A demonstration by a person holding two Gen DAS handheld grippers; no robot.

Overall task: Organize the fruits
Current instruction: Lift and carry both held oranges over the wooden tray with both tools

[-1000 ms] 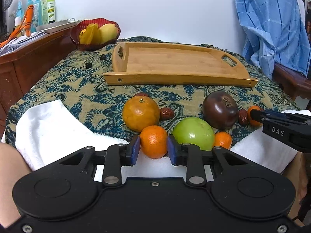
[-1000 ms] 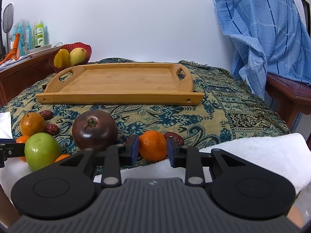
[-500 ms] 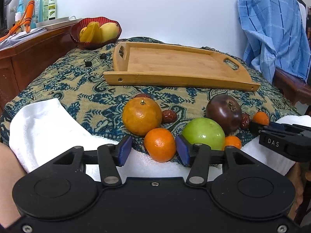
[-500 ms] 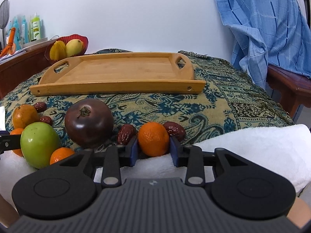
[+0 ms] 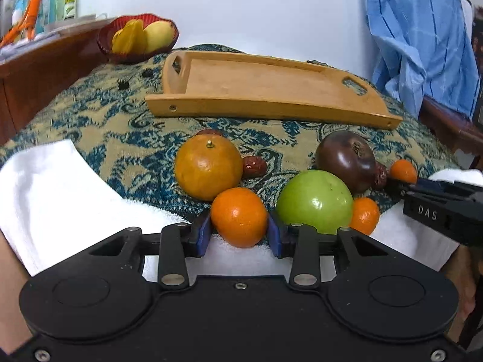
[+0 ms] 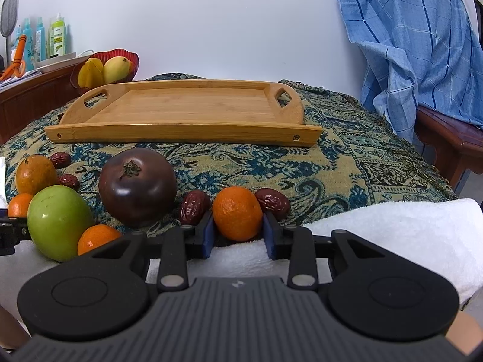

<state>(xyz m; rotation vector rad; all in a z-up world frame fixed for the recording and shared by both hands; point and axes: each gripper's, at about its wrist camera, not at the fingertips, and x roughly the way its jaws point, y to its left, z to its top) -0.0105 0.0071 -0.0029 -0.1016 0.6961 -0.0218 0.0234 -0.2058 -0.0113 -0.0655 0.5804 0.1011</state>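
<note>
Bamboo tray [image 6: 193, 111] lies bare across the patterned cloth [image 6: 347, 157], long side crosswise — nothing sorted yet. All fruit sits before it: purple fruit [image 6: 137, 185], green apple [image 6: 59, 221], dates. The left gripper [image 5: 238, 235], jaws just closing, clamps one mandarin [image 5: 238, 217]; the right gripper [image 6: 238, 235] clamps another [image 6: 237, 212].

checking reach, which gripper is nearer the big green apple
Left. The left gripper sits right beside the round green apple; the right gripper is farther, past the dark purple fruit.
</note>
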